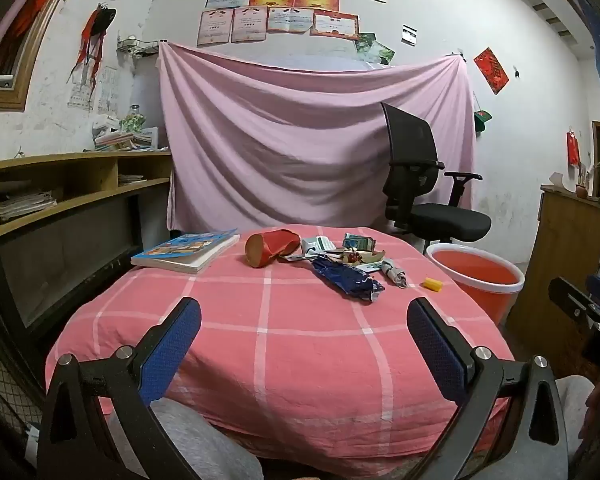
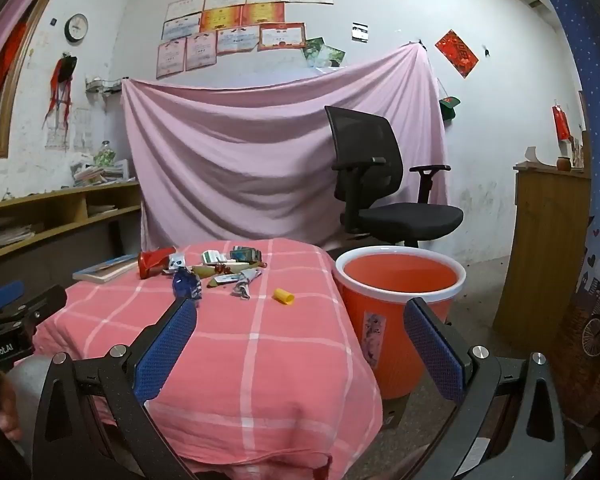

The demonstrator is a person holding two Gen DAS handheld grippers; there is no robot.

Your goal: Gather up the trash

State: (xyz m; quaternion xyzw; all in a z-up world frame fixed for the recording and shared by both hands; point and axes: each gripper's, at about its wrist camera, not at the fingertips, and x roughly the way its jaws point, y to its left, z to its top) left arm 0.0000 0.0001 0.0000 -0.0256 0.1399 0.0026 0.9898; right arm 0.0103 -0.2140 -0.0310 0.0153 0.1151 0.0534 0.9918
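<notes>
Trash (image 1: 340,258) lies in a loose heap on the far half of the table (image 1: 284,344), well ahead of both grippers; the small pieces overlap so that an exact count cannot be made; a crushed red can (image 1: 272,247) sits at the left end, a crumpled blue foil wrapper (image 1: 346,278) at the front, one small yellow cylinder (image 1: 433,284) apart to the right; a pink checked cloth, soft and wrinkled, hides the tabletop; one paperback book (image 1: 188,251) lies flat at the far-left corner; one orange plastic bin (image 2: 396,300), round with a white rim, stands on the floor just beside the table; the left gripper (image 1: 304,344) and right gripper (image 2: 300,344), each with two blue textured pads, are spread wide and hold nothing.
</notes>
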